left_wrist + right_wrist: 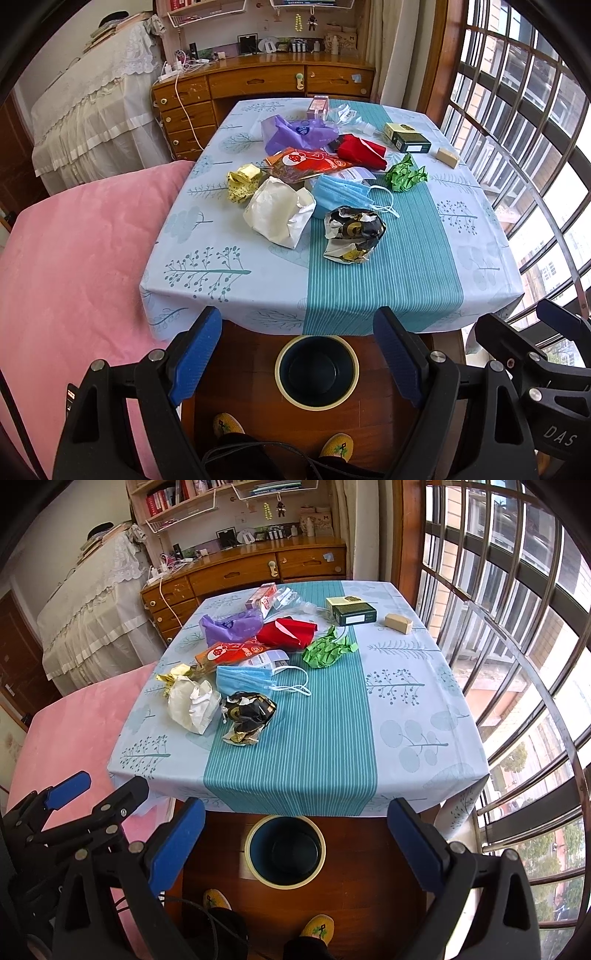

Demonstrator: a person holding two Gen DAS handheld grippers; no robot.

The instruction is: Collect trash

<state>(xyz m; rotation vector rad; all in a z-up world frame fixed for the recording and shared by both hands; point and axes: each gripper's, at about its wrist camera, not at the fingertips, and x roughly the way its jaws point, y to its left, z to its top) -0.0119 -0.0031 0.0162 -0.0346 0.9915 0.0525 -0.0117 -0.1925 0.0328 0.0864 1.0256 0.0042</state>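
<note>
Several pieces of trash lie on the table point(406, 273): a black-and-gold crumpled wrapper point(352, 234) point(248, 716), a white crumpled paper bag point(279, 212) point(192, 703), a blue face mask point(341, 194) point(245, 679), a green paper ball point(404, 175) point(325, 650), a red packet point(360, 149) and a purple bag point(291, 133). A dark bin point(317, 371) point(285, 849) stands on the floor below the table's near edge. My left gripper point(301, 360) and right gripper point(295, 845) are both open and empty, held above the bin, short of the table.
A pink-covered bed point(74, 266) lies left of the table. A barred window point(517, 627) runs along the right. A wooden desk point(258, 85) stands behind the table. A green box point(352, 613) and a small tan block point(398, 623) sit at the far right. The person's feet point(227, 424) show below.
</note>
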